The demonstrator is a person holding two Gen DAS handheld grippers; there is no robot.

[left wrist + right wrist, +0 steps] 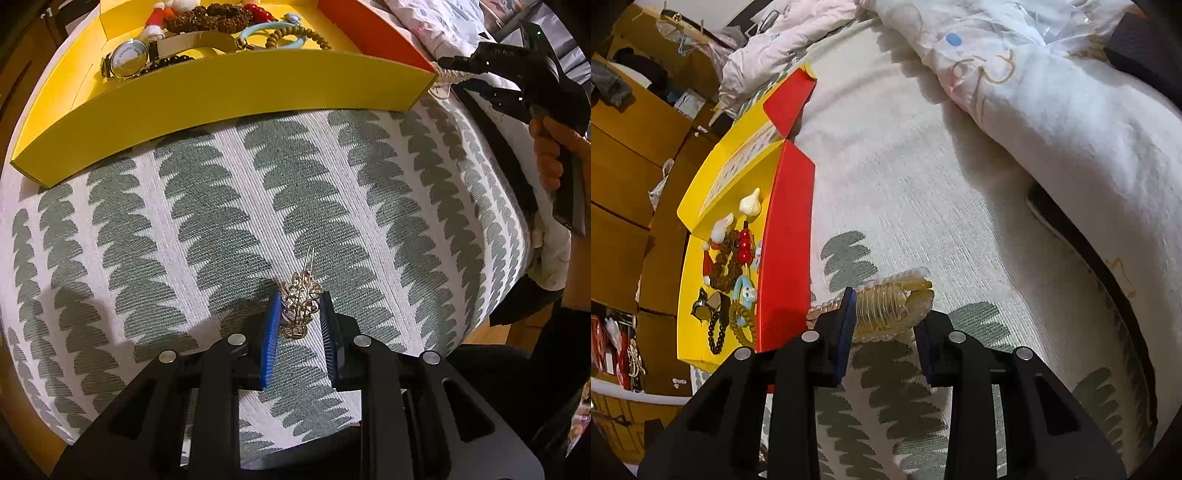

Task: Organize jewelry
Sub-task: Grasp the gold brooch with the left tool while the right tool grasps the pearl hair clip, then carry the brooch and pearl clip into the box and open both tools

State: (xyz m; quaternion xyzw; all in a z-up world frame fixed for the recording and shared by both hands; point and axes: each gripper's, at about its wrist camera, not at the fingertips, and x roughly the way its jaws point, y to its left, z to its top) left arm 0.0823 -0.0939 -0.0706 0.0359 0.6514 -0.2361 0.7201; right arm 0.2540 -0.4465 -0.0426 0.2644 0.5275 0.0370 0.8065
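Note:
My left gripper [300,301] is shut on a gold filigree brooch [300,306] with a long pin, just above the leaf-patterned cloth [207,206]. A yellow box [229,88] with a red side lies ahead; it holds a watch [127,59], bead bracelets and several charms. My right gripper [884,308] is shut on a translucent yellowish hair claw clip [890,306], beside the box's red wall [788,258]. The right gripper also shows in the left wrist view [480,77], at the box's right end.
A crumpled white quilt [1034,92] lies to the right and behind the box. Brown cabinets [631,147] stand beyond the bed's left edge. The cloth ends at a rounded edge [509,206] on the right.

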